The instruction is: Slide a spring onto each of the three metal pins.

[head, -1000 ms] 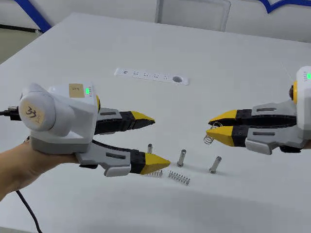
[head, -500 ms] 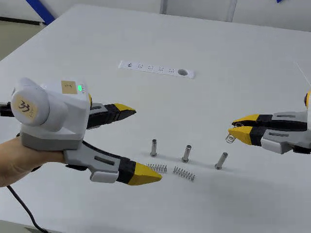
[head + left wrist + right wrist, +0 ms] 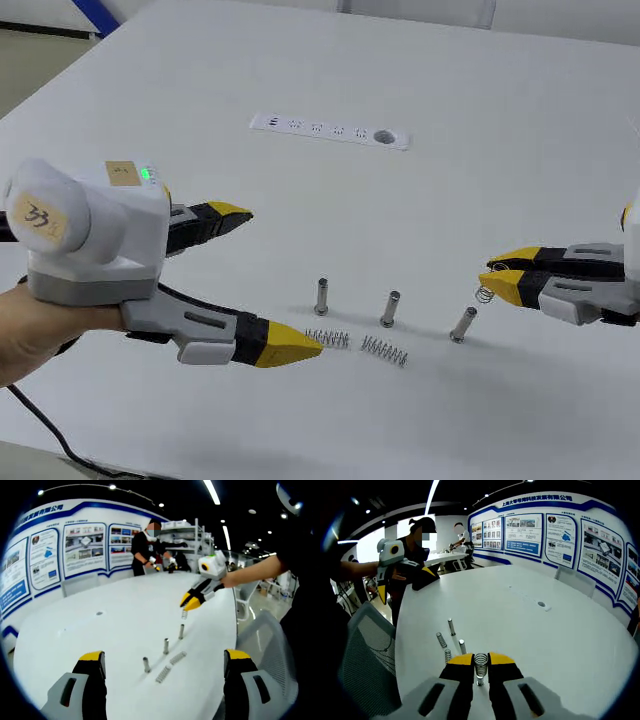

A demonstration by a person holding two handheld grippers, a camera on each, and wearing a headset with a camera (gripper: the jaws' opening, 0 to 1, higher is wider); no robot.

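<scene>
Head view shows the right gripper [image 3: 488,271] lower and nearer to the rightmost pin [image 3: 463,325] than a second ago. Its jaws are pinching a spring [image 3: 484,294], which now hangs just above and beside the top of this pin, not yet on it. The left gripper [image 3: 285,280] has its jaws spread wide, close to a first loose spring [image 3: 327,338] and a second loose spring [image 3: 385,351] lying on the table [image 3: 450,180]. I judge that the first threading is near, and all three pins are bare.
</scene>
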